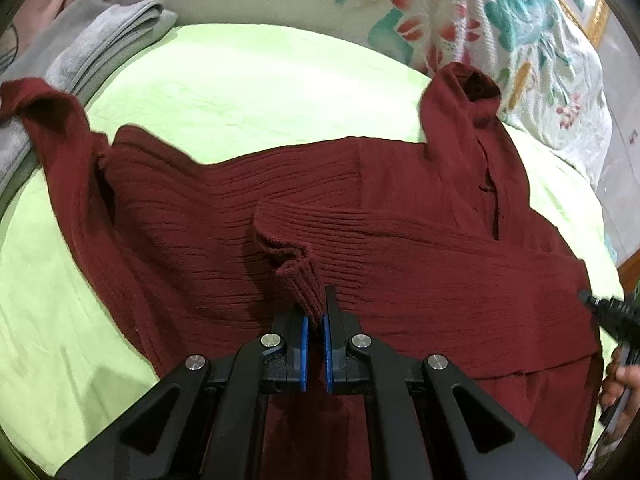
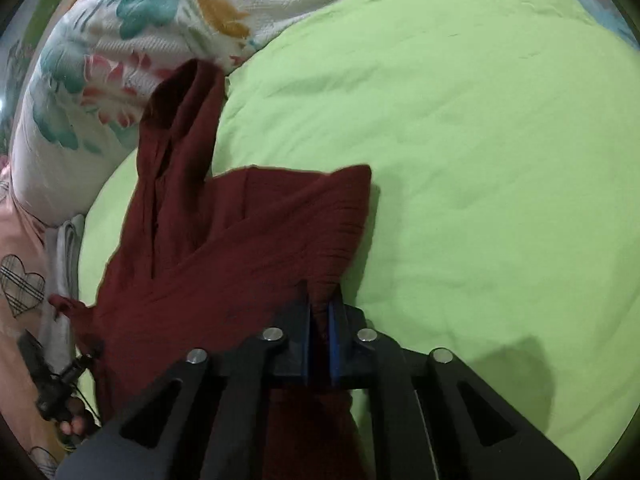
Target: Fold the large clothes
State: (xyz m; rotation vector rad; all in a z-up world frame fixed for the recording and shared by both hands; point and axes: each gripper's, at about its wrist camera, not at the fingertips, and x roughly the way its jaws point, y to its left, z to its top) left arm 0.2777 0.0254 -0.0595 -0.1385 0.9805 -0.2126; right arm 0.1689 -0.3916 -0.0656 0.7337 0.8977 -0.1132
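A dark red ribbed turtleneck sweater [image 1: 360,184] lies spread on a light green bed sheet [image 1: 248,80]. Its collar [image 1: 468,92] points to the far right, and one sleeve [image 1: 48,116] trails to the far left. My left gripper [image 1: 316,312] is shut on the cuff [image 1: 300,280] of the other sleeve, which is folded across the body. My right gripper [image 2: 322,312] is shut on the sweater's edge [image 2: 320,292]; the sweater [image 2: 224,248] spreads away to its left, the collar [image 2: 188,96] far left. The right gripper also shows at the left wrist view's right edge [image 1: 608,312].
A folded grey blanket [image 1: 84,48] lies at the far left of the bed. A floral quilt [image 1: 500,28] is piled along the far side; it also shows in the right wrist view [image 2: 120,40]. Bare green sheet [image 2: 480,160] lies to the right of the sweater.
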